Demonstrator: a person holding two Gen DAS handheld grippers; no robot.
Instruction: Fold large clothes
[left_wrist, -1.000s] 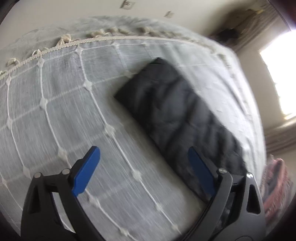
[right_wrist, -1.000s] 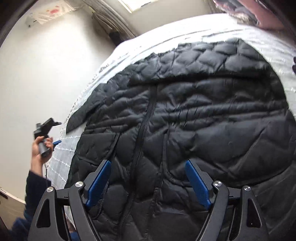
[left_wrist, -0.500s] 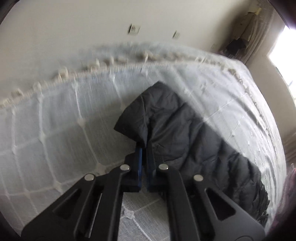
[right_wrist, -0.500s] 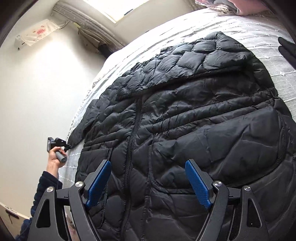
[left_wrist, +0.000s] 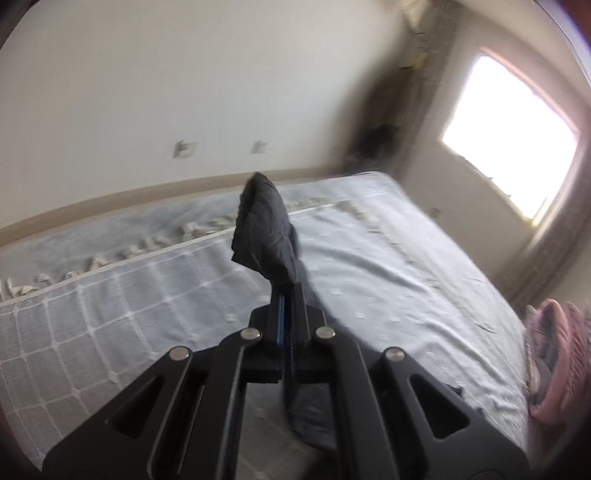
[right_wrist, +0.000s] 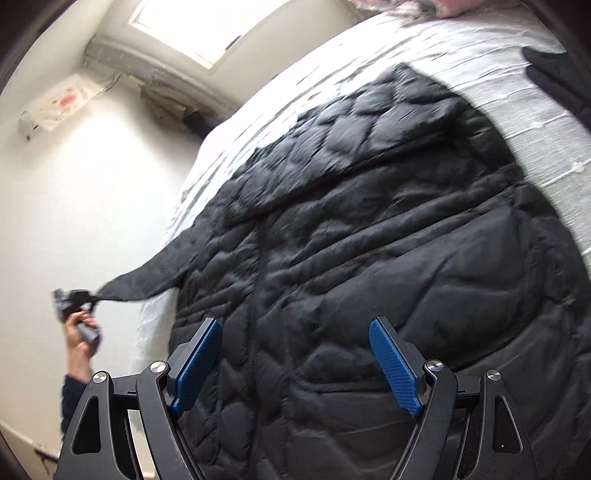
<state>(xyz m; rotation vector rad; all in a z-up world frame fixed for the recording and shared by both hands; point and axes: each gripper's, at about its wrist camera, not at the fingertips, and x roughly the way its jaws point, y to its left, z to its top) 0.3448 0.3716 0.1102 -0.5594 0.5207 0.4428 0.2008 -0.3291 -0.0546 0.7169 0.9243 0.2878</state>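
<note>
Now clamped on the sleeve cuff (left_wrist: 264, 229) of the black quilted puffer jacket (right_wrist: 369, 258), left gripper (left_wrist: 286, 295) lifted off the bed (left_wrist: 388, 266); right gripper (right_wrist: 295, 354) spread, empty, above jacket front. Sleeve fold beginning.

Daylight is the only visible light source. In the left wrist view it enters through a window (left_wrist: 513, 144) at the upper right, which is overexposed to plain white with no detail. The adjacent corner and curtain are dark and soft. The bed cover (left_wrist: 388, 266) is evenly lit, with weak shadows. Motion blur smears the fringe, the far wall and the pink items at the right edge; the left tool (left_wrist: 287, 295) stays comparatively sharp. In the right wrist view, glare bleaches the bedspread (right_wrist: 295, 88) below the window. The black jacket (right_wrist: 406, 240) is blurred toward its collar. Both views show fisheye curvature and dark corner vignetting.
</note>
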